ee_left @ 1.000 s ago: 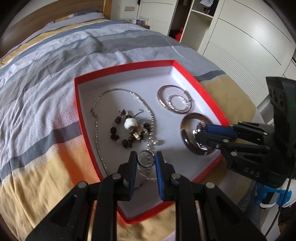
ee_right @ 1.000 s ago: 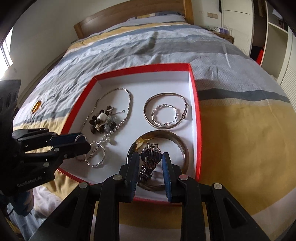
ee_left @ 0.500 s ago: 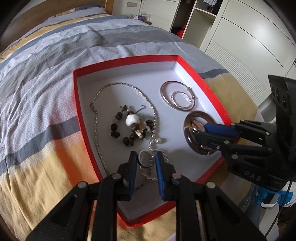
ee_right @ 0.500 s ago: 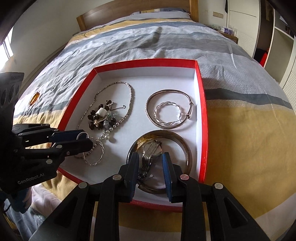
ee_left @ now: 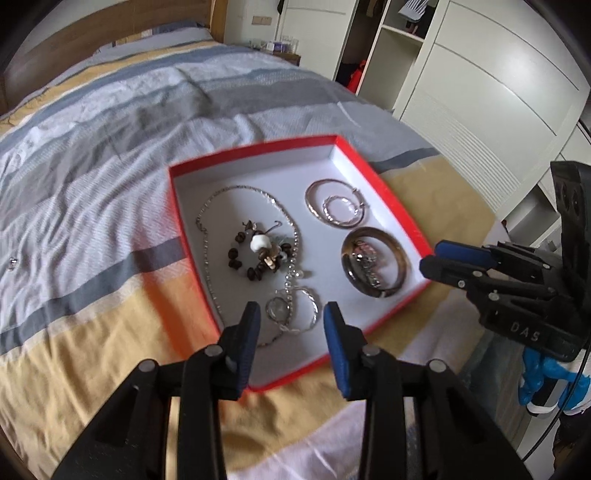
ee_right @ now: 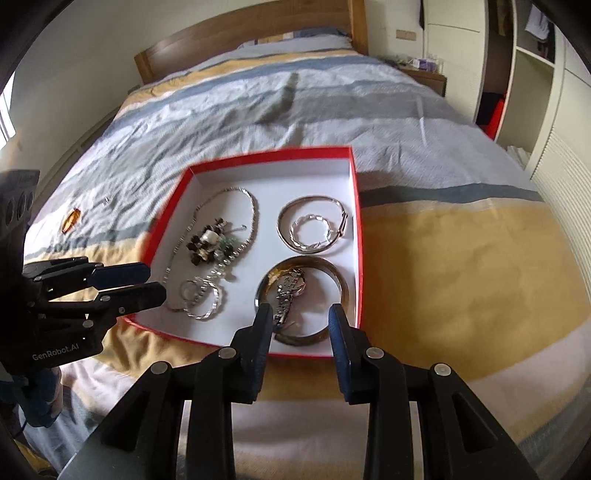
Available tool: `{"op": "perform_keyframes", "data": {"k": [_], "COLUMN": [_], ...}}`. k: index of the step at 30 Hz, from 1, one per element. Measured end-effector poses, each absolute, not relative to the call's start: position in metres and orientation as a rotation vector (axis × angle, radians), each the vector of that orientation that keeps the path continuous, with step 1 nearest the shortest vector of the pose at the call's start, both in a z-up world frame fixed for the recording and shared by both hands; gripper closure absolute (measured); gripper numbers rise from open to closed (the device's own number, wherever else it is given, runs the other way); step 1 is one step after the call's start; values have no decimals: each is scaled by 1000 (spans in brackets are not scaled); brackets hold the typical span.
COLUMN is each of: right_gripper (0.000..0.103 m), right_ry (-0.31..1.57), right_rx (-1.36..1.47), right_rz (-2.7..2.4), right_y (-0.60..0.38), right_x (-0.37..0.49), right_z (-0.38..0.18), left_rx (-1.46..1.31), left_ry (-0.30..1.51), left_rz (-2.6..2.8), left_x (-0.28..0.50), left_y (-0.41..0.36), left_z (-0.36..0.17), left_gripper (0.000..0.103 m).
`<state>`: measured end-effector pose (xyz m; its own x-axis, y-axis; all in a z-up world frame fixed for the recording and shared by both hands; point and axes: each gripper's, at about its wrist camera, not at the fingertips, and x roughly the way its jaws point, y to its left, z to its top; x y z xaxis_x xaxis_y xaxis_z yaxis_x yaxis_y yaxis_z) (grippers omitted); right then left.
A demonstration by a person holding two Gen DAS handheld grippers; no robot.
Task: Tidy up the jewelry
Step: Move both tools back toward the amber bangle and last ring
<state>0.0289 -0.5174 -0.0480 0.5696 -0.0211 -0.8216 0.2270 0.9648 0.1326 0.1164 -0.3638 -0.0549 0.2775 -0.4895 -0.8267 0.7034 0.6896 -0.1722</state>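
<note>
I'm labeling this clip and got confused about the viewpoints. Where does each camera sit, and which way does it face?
Left wrist: on the left gripper, looking forward and down over the near-left corner of the red box on the bed; its own open jaws show, with the right gripper at right.
Right wrist: on the right gripper, above the box's near-right edge, facing the headboard; open jaws, left gripper at left.
Shared: the box, necklace, bangles and watch.

Both wrist cameras look down from close over the foot of the bed [ee_left: 110, 155]: left view angles toward the wardrobe, right toward the headboard, and both share the red box [ee_left: 373, 177].
</note>
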Motion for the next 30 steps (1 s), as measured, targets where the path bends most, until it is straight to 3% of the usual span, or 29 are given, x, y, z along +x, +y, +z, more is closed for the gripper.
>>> {"op": "perform_keyframes", "data": {"k": [15, 26, 30], "right_gripper": [63, 59, 56], "right_ry": [781, 738, 718], "right_rx": [281, 243, 218], "right_rz": [-164, -129, -120], "right_y": [-467, -394, -370], "right_x": [-26, -62, -69], "right_z": [38, 67, 80], "left_rx": [143, 160, 133], "left_ry": [801, 714, 680], "left_rz": [-644, -517, -481], "left_x": [61, 1, -13], "left_y": [-268, -204, -179], "left_z": [35, 65, 73], "left_gripper": [69, 69, 63]}}
